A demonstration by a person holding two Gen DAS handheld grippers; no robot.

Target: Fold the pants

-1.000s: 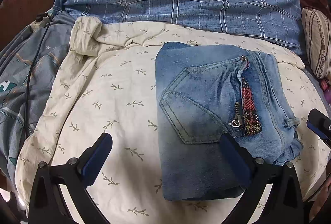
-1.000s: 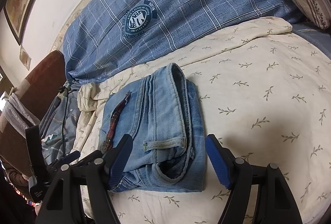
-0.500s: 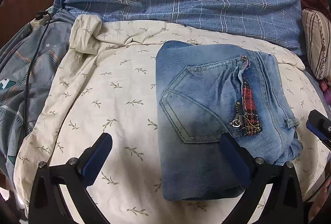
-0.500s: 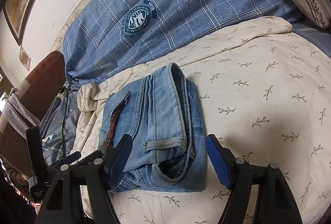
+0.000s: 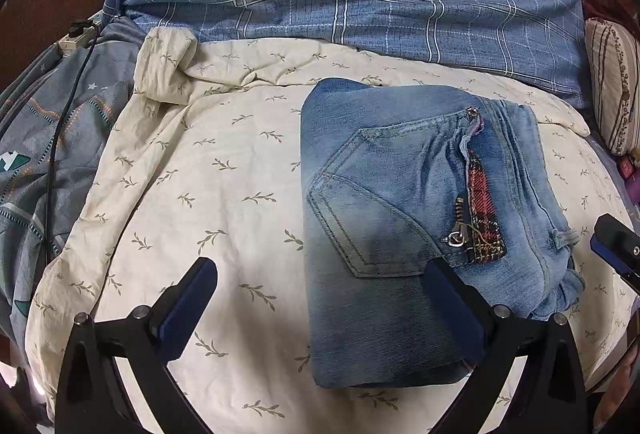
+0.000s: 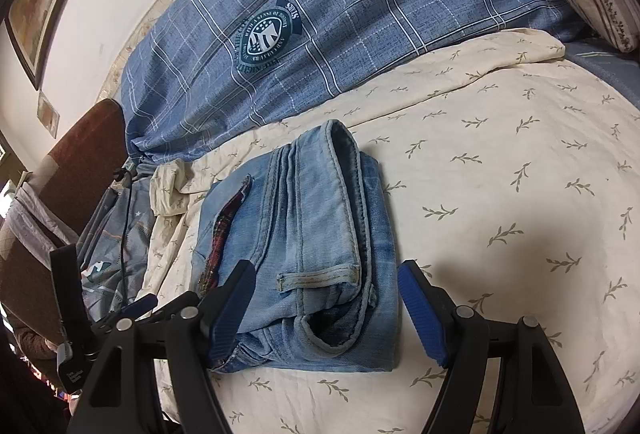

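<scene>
The light blue jeans (image 5: 404,218) lie folded into a compact rectangle on the cream leaf-print sheet (image 5: 208,169), back pocket and a red plaid strip facing up. In the right wrist view the jeans (image 6: 320,234) show their waistband and a belt loop. My left gripper (image 5: 320,308) is open and empty, held above the near left edge of the jeans. My right gripper (image 6: 326,308) is open and empty, its fingers straddling the waistband end from above. The right gripper's fingertip (image 5: 612,242) shows at the far right of the left wrist view.
A blue plaid duvet (image 5: 340,5) with a round emblem lies behind the jeans. A grey patterned blanket (image 5: 52,137) with a black cable and power strip (image 5: 76,37) lies to the left. A striped pillow (image 5: 612,85) sits at the right. A brown headboard (image 6: 84,145) stands left.
</scene>
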